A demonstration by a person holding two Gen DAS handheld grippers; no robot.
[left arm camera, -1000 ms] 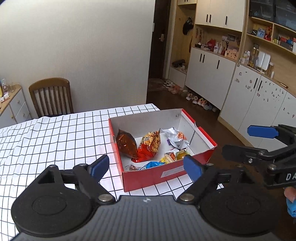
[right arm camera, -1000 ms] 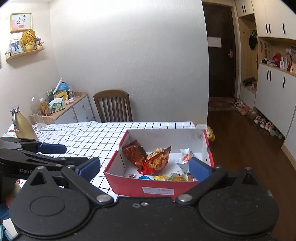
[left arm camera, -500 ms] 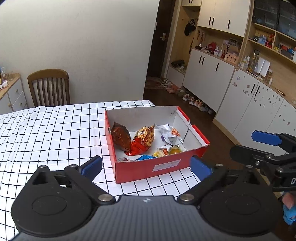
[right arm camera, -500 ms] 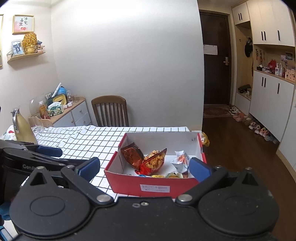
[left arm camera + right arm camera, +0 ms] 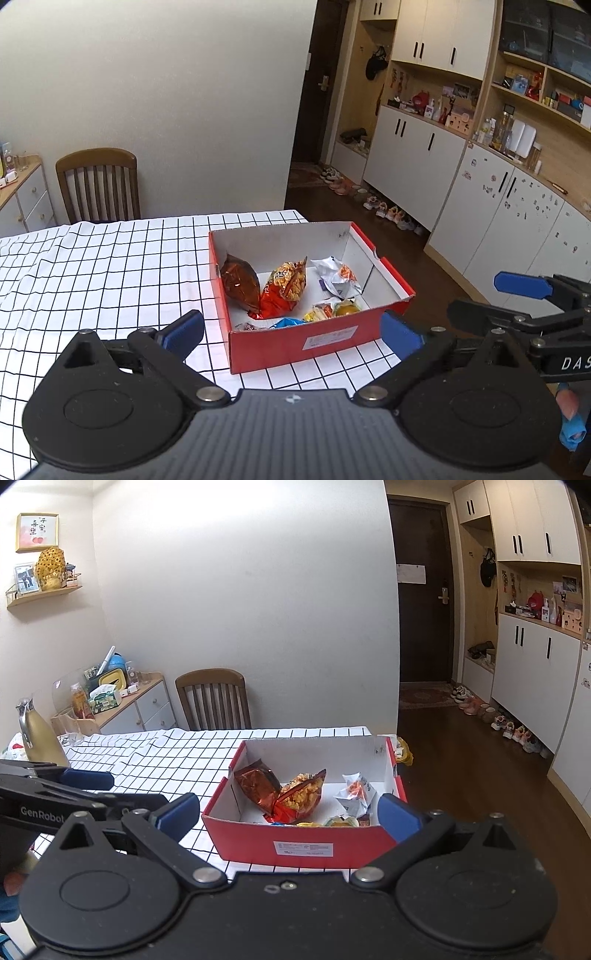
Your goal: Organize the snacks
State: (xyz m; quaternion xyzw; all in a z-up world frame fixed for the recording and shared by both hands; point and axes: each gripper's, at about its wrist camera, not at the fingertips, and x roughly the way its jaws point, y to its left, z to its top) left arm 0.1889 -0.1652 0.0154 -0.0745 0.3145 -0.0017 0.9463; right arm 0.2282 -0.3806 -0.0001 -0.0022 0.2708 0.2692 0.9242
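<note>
Red cardboard box [image 5: 303, 343], lid off, white inside, on the checked tablecloth [image 5: 92, 266] at the table's corner. Inside: a dark brown foil bag [image 5: 240, 284] leaning against the left wall; an orange snack bag [image 5: 286, 288] propped touching it; a crumpled white-and-orange packet [image 5: 338, 277] toward the right; small yellow packets [image 5: 332, 309] and a blue wrapper [image 5: 284, 322] along the near wall.
</note>
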